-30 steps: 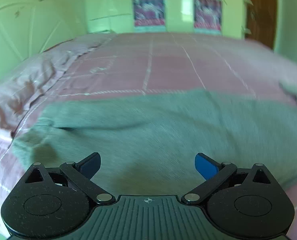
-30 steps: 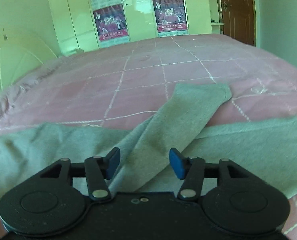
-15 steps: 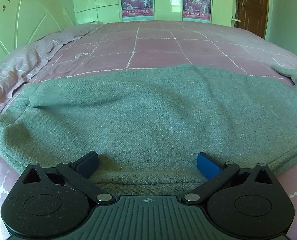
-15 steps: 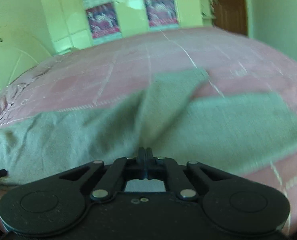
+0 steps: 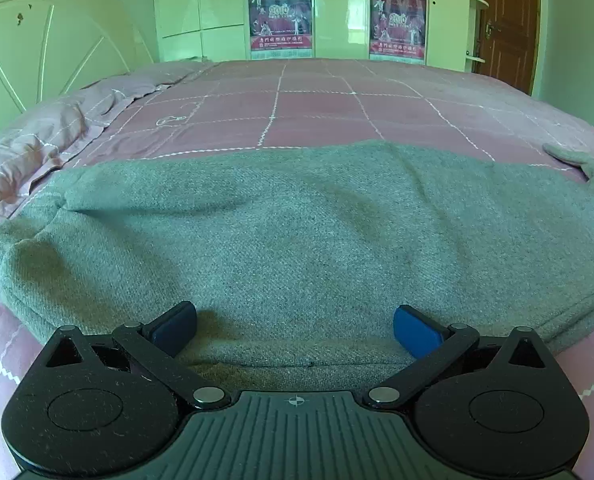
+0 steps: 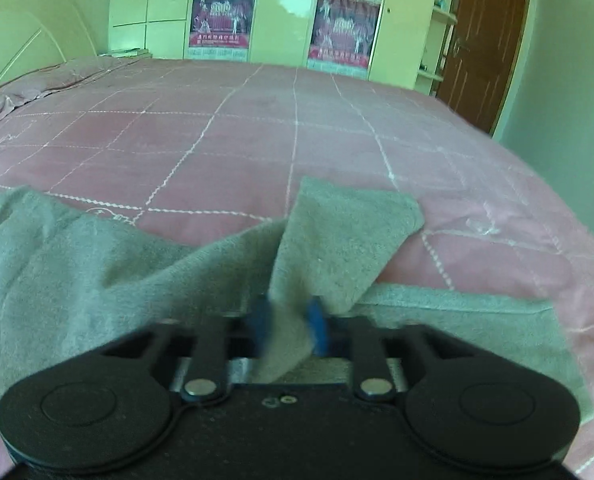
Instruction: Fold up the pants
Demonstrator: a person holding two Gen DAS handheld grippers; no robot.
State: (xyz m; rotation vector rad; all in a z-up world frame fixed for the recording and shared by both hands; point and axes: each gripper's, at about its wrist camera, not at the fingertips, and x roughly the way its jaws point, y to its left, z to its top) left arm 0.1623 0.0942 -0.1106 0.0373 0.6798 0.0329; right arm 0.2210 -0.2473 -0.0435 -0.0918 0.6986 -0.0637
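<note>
A pale green bedroom surrounds me, with wardrobe doors (image 5: pixel 221 8) carrying two red posters (image 5: pixel 279 20) at the far wall and a brown door (image 5: pixel 507 20) to the right. Below lies a bed covered in a pink checked quilt (image 5: pixel 317 104), rumpled near the headboard (image 5: pixel 37 52) on the left. The grey pants (image 5: pixel 297 240) lie spread across the near edge of the quilt. My left gripper (image 5: pixel 295 326) sits low over their near hem with its blue pads (image 5: pixel 415 330) wide apart, the cloth lying flat between them and pinched by neither. My right gripper (image 6: pixel 288 326) is clamped on a fold of one pant leg (image 6: pixel 337 240); the fabric rises bunched between its blurred blue pads, and the leg's end flops diagonally away over the quilt, while the other leg (image 6: pixel 477 328) lies flat to the right.
</note>
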